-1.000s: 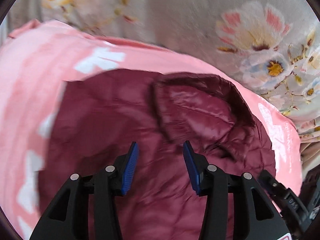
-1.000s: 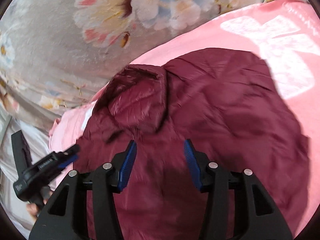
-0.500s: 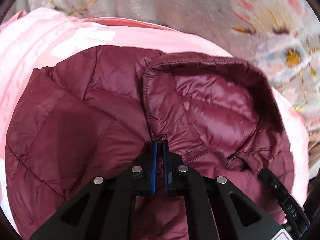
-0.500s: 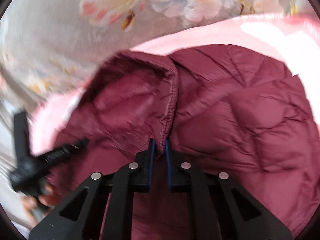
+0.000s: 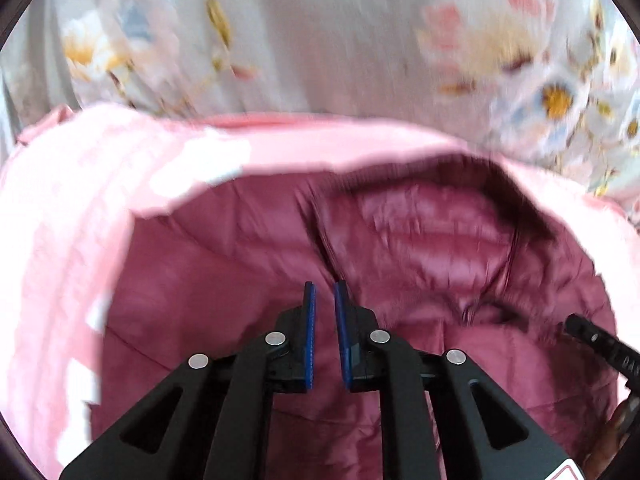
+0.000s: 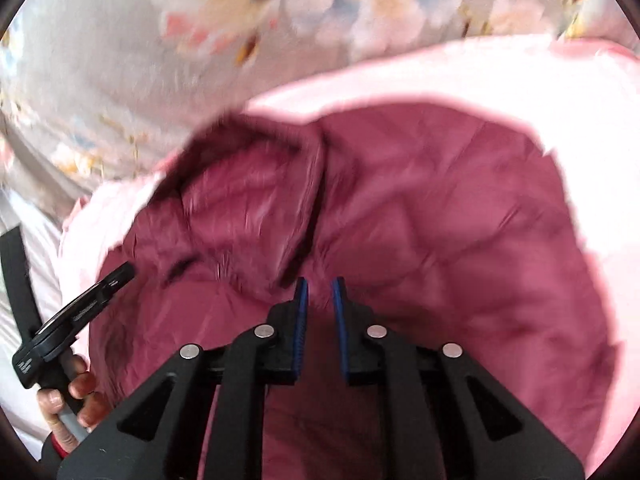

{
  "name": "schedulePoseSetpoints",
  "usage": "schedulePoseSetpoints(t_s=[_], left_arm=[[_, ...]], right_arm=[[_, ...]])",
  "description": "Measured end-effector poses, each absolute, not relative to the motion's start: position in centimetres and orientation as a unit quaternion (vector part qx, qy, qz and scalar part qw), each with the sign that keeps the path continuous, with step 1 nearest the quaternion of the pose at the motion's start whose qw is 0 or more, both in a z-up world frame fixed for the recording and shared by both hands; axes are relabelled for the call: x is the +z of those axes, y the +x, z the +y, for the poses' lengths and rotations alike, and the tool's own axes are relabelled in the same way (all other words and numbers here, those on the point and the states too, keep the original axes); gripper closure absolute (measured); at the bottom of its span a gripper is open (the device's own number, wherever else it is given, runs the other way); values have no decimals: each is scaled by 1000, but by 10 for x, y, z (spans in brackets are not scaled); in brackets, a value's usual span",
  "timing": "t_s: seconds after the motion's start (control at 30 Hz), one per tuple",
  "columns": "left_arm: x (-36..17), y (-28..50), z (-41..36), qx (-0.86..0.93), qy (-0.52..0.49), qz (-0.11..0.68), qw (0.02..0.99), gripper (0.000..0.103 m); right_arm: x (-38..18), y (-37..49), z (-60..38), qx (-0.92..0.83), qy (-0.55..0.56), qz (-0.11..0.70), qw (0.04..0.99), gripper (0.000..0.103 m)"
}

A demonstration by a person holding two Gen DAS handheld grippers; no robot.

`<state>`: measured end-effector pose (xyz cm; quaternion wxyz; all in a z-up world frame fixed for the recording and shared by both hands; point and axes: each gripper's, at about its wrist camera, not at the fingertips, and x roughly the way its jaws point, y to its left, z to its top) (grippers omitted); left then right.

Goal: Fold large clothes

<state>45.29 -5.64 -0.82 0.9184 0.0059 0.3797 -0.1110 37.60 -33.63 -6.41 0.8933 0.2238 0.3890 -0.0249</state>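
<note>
Here we are looking down at the maroon puffer jacket [image 5: 248,288], which is lying on the pink blanket [image 5: 68,216], with the flowered sheet [image 5: 320,36] lying beyond that blanket. Our left gripper [image 5: 323,292] is hovering over the jacket beside its hood [image 5: 432,232], blue pads slightly parted and pinching nothing. Our right gripper [image 6: 319,288] is hanging over the jacket likewise, narrowly parted and empty. Everything is looking motion-blurred.
</note>
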Motion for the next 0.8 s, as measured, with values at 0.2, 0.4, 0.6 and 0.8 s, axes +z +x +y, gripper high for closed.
schedulePoseSetpoints(t_s=[0.2, 0.4, 0.6, 0.8], left_arm=[[44, 510, -58, -87, -52, 368, 924, 90], [24, 573, -82, -99, -102, 425, 894, 91], [-37, 573, -89, -106, -29, 474, 874, 96], [-58, 550, -102, -98, 55, 428, 897, 95]], right_arm=[[-17, 430, -349, -57, 225, 331, 915, 90], [-40, 491, -341, -69, 224, 356, 905, 90], [-81, 483, -328, -60, 152, 404, 900, 91], [-97, 475, -323, -58, 121, 387, 912, 93]])
